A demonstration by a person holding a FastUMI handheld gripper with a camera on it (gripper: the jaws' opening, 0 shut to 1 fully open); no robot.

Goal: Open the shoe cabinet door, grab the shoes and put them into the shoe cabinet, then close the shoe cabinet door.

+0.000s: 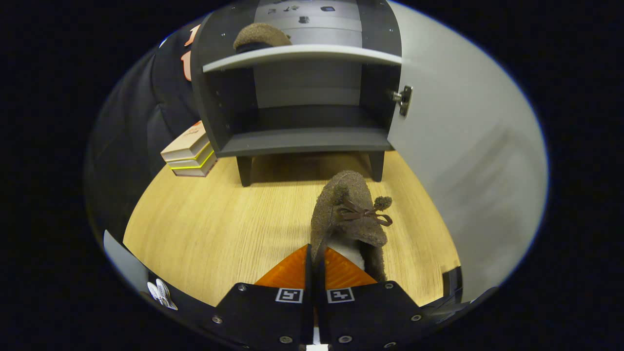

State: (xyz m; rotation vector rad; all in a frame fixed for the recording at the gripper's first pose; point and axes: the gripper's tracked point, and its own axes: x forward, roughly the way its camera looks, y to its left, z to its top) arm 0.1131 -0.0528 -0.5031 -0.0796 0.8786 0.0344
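My gripper (316,253) is shut on the rim of a brown fuzzy shoe (348,209) with a bow and pompom, which points forward over the wooden table (209,229). Beyond it stands the dark grey shoe cabinet (302,141), its pale door (463,146) swung open to the right. A second brown shoe (261,36) lies on the upper shelf (302,54) at the left. The lower compartment holds nothing.
A stack of books (191,151) lies left of the cabinet against the black cloth wall. The open door runs along the right side of the table. Cabinet legs leave a low gap beneath the bottom shelf.
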